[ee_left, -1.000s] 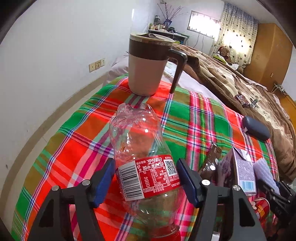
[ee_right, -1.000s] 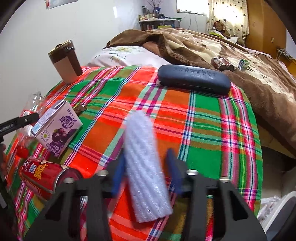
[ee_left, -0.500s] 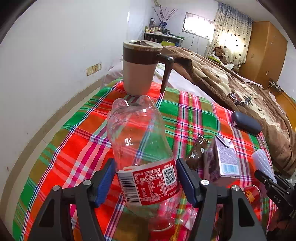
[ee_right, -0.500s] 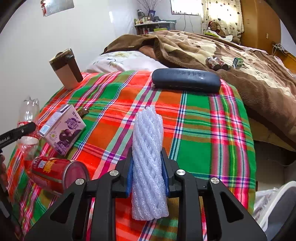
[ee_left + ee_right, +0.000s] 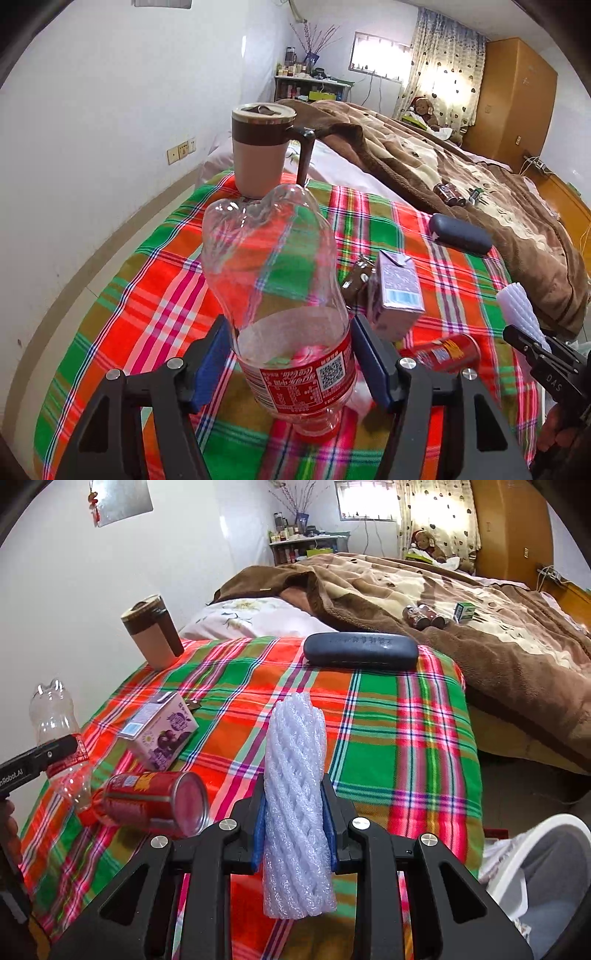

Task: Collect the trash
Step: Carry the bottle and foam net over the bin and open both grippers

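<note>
Nearest in the left wrist view, the left gripper (image 5: pixel 291 363) has its blue pads pressed against both sides of an empty clear plastic bottle (image 5: pixel 280 295) with a red label, held cap end down above the plaid cloth (image 5: pixel 155 295); the jaws stand wide, set by the bottle's width. In the right wrist view, the right gripper (image 5: pixel 293 827) is nearly closed, squeezing a white foam net sleeve (image 5: pixel 295 805) that runs lengthwise between its pads and pokes out at both ends. Just left of that gripper a red can (image 5: pixel 155 803) lies on its side on the cloth, and a little farther back a purple drink carton (image 5: pixel 160 731) also lies flat. At the near right edge, the rim of a white bin (image 5: pixel 517 864) shows beside the bed. Farther across the cloth, a dark glasses case (image 5: pixel 360 650) rests on the right near the far edge and a beige lidded mug (image 5: pixel 151 637) with a brown band stands upright on the left. Beyond them spreads a brown blanket (image 5: pixel 480 609) with small cans and a little box on it.
</note>
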`<state>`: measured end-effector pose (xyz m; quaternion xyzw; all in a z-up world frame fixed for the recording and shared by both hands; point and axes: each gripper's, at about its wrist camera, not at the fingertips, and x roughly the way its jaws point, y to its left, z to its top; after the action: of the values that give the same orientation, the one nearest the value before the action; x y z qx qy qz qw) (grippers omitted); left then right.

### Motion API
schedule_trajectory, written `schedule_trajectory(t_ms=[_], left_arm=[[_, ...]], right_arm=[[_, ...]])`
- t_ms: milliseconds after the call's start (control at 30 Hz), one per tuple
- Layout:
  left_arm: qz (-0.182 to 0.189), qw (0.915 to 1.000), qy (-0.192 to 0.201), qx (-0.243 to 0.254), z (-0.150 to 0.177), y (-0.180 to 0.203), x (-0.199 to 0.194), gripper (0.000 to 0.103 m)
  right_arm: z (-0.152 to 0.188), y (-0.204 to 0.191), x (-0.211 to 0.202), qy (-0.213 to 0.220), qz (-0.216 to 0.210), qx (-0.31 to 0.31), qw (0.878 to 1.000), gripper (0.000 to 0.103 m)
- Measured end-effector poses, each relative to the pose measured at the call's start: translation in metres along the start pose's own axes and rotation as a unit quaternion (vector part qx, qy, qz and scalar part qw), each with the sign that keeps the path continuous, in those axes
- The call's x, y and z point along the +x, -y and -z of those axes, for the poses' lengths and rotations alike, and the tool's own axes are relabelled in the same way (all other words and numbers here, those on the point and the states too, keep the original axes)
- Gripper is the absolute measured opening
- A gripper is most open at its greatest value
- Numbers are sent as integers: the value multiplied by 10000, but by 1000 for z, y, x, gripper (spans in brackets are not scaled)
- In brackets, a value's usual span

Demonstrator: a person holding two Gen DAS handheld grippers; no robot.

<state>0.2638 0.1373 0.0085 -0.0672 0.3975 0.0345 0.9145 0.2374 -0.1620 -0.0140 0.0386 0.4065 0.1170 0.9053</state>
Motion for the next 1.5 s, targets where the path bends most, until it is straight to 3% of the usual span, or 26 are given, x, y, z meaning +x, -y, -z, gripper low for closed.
schedule_trajectory(t_ms=[333,800,1200,1500], left_arm=[[95,9995,278,103,17,21,-46,65],[885,9926,491,671,40,101,-95,65],[1596,9776,388,1313,67,196,-106,65],[2065,9606,267,1842,91,280,-108,65]], right_arm=[[12,10,-31,188,-32,45,9998,26],[38,48,-90,500,212,330,9980,26],[64,101,-125,621,733,806,9921,26],[82,145,-144,672,1109,1231,9839,26]])
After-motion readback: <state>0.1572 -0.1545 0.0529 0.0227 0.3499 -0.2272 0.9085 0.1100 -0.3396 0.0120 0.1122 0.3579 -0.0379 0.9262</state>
